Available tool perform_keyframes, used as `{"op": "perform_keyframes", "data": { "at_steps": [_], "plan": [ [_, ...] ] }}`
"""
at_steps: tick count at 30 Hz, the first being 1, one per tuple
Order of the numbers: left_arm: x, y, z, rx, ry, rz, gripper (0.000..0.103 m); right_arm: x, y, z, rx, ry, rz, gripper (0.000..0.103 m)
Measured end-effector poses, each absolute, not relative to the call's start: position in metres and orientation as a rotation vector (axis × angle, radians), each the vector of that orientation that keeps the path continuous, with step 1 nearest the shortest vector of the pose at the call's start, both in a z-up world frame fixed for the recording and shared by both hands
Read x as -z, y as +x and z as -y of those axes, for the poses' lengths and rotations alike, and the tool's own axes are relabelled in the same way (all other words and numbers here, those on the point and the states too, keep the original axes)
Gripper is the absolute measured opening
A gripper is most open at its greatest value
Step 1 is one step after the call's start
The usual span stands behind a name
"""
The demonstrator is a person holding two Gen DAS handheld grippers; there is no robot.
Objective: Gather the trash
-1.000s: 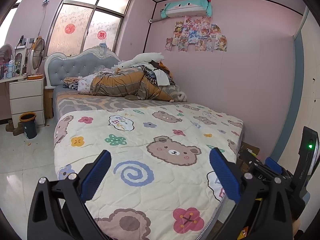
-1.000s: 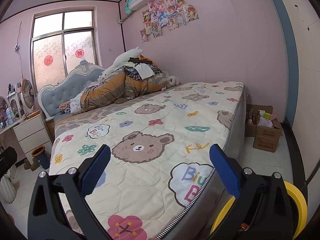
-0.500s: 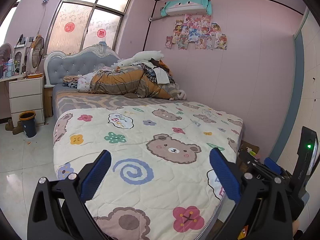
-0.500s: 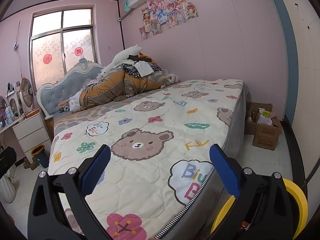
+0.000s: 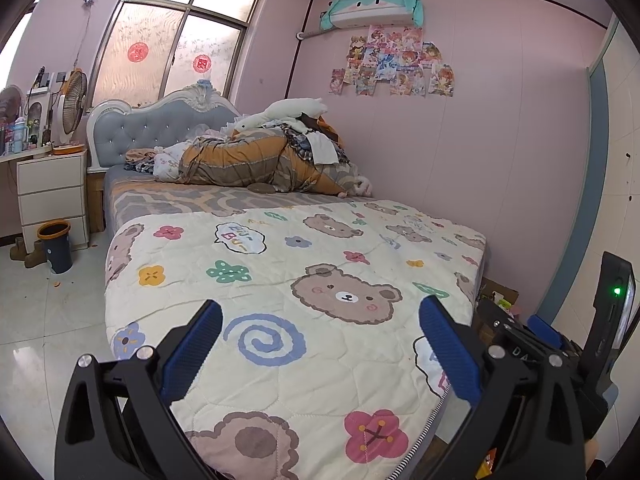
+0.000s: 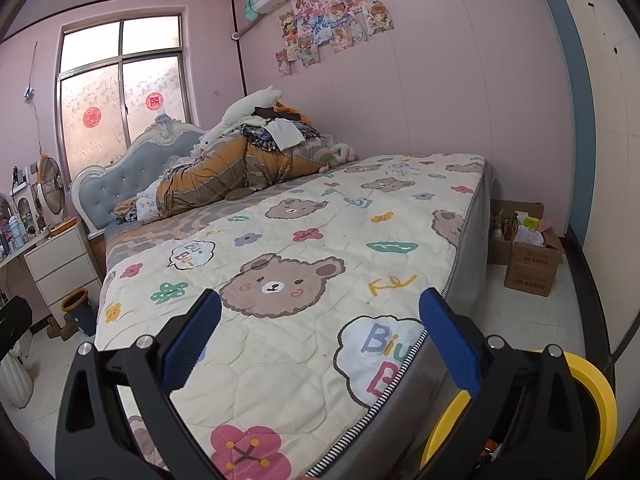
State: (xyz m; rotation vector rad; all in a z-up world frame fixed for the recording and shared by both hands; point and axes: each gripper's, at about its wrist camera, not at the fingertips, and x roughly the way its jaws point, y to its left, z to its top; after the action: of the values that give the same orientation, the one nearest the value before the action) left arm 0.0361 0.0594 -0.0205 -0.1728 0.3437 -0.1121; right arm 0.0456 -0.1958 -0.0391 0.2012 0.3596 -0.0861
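Right now both the left gripper (image 5: 320, 334) and right gripper (image 6: 320, 334) hang spread and empty above the bear-print quilted bed (image 5: 280, 264); scan floorward, since orange scraps (image 5: 56, 283) lie near the orange-rimmed dark bin (image 5: 56, 246).

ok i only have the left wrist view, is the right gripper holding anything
Observer: No. The right gripper is open, with only the bear quilt showing between its fingers.
Operator: whats on the floor past the bed on that side
Observer: Open cardboard boxes stand by the pink wall, with packets inside.
Operator: anything closer to that gripper
Observer: A yellow round rim shows low behind its right finger. I cannot tell what it belongs to.
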Motion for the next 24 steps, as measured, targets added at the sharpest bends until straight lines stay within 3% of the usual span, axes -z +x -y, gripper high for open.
{"op": "perform_keyframes", "data": {
  "at_steps": [24],
  "plan": [
    [0.0277, 0.041, -0.0562, 0.126, -0.166, -0.367, 0.095, 0.0465, 0.0477, 0.1984, 0.103, 0.215, -0.38, 0.095]
  ]
}}
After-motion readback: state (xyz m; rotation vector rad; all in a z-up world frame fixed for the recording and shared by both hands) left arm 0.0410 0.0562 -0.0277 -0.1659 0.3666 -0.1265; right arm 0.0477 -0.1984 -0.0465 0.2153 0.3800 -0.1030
